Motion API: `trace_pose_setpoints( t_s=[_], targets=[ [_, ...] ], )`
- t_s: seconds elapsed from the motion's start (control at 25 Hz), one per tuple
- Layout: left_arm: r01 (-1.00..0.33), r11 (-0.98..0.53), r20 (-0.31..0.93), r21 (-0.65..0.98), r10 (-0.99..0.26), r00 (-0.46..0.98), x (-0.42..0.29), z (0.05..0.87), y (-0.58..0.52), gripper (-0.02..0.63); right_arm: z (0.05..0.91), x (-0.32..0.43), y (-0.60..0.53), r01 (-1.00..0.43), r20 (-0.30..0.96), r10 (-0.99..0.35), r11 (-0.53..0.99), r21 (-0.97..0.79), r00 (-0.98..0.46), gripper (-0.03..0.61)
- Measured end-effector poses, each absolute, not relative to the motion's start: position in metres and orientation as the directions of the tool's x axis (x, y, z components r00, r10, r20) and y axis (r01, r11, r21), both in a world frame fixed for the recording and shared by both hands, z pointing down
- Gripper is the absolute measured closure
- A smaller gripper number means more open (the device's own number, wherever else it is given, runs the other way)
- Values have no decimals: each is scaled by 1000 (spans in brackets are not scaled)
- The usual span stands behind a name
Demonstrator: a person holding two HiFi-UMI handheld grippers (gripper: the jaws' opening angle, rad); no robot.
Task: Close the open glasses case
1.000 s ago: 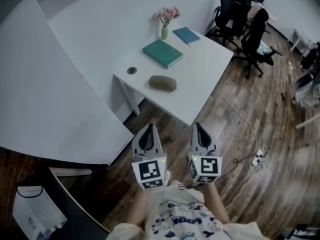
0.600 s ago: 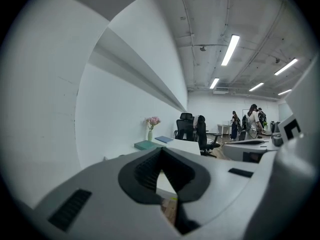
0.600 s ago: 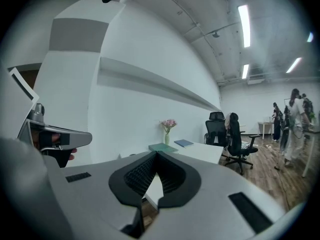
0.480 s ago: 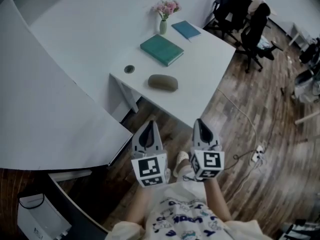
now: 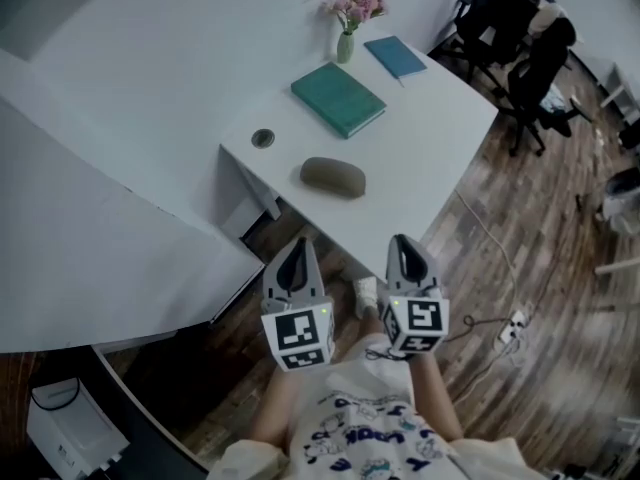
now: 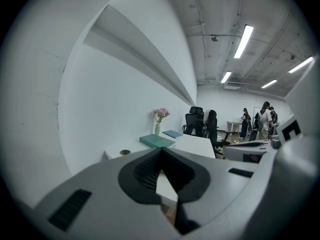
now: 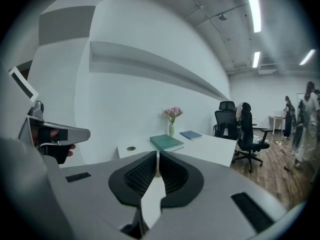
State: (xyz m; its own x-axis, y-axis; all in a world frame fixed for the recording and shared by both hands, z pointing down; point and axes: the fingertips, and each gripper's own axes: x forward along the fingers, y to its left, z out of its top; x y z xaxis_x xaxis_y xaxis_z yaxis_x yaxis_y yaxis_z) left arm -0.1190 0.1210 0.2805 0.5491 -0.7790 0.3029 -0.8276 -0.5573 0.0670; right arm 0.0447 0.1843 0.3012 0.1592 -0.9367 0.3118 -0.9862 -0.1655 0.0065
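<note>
Presently both my claws are shut tight, with nothing between the jaws. My left claw (image 5: 298,253) and right claw (image 5: 403,250) hang side by side over the wood floor (image 5: 520,268), short of the near edge of the bench (image 5: 430,158). The olive-brown glasses case (image 5: 333,177) lies on the bench at twelve o'clock from my claws, apart from both. Noted beyond it: a teal book (image 5: 338,99) at twelve o'clock, a cable grommet (image 5: 263,138) at ten o'clock, and a vase (image 5: 346,46) of pink flowers and a blue notebook (image 5: 396,56) at the far edge.

The glasses case (image 5: 333,177) is olive-brown, the book (image 5: 338,99) teal, the notebook (image 5: 396,56) blue, the flowers (image 5: 352,6) pink.
</note>
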Motion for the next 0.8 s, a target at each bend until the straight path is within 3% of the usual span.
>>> trace_pose_setpoints(
  t_s=[0.48,0.8],
  targets=[
    [-913,-388,461,123,-793,399,-46,328,56,614,342,96,85,-990,466,-874,141,-25,-136,577],
    [-954,-239,575,181,-761,299,-18,364,26,614,382,94,50,-926,549,-756,362,-103,-356,564]
  ],
)
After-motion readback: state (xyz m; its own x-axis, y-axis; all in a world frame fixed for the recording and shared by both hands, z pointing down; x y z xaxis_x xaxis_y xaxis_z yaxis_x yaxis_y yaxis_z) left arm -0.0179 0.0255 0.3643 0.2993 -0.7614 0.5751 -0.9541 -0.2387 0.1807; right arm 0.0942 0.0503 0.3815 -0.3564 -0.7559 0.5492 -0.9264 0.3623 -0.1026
